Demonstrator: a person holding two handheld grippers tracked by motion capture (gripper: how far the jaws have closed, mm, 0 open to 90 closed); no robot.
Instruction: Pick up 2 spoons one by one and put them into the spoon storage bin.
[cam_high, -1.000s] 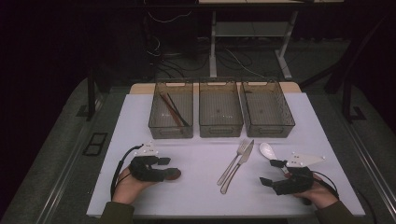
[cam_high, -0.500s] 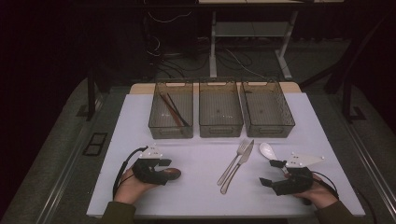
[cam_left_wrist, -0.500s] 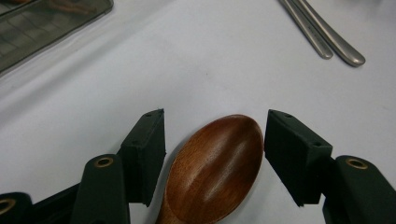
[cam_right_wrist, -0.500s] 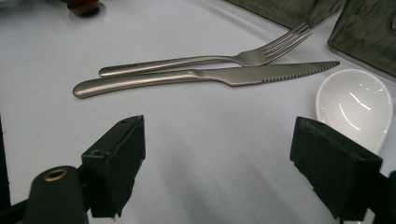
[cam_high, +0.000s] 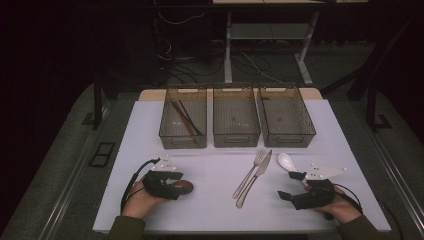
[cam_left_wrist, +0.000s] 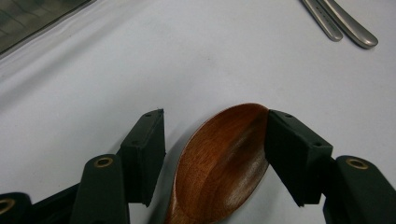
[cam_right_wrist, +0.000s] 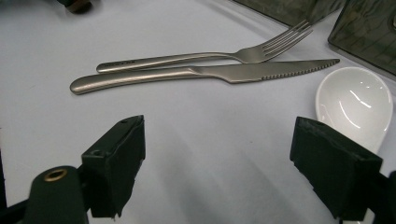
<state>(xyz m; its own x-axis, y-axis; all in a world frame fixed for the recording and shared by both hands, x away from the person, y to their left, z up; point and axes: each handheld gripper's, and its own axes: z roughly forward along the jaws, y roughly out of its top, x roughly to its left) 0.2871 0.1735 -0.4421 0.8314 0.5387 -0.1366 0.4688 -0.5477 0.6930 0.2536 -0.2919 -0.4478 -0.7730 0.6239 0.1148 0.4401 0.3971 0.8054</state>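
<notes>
Three bins in a row along the far edge of the table (cam_high: 150, 210): left bin (cam_high: 183, 124), middle bin (cam_high: 236, 120), right bin (cam_high: 286, 119), sides nearly touching. Chopsticks (cam_high: 186, 118) inside the left bin. Just before the gap between middle and right bins, fork (cam_high: 249, 173) and knife (cam_high: 255, 178) side by side, slanting toward the near edge. Ceramic spoon (cam_high: 287, 162) just right of them. Wooden spoon (cam_high: 183, 186) toward the near left corner, between the jaws of the left gripper (cam_high: 172, 182). Right gripper (cam_high: 291, 186) toward the near right corner, beside the ceramic spoon.

No legible text; only an unreadable stamped mark on the fork handle (cam_right_wrist: 140, 61).
</notes>
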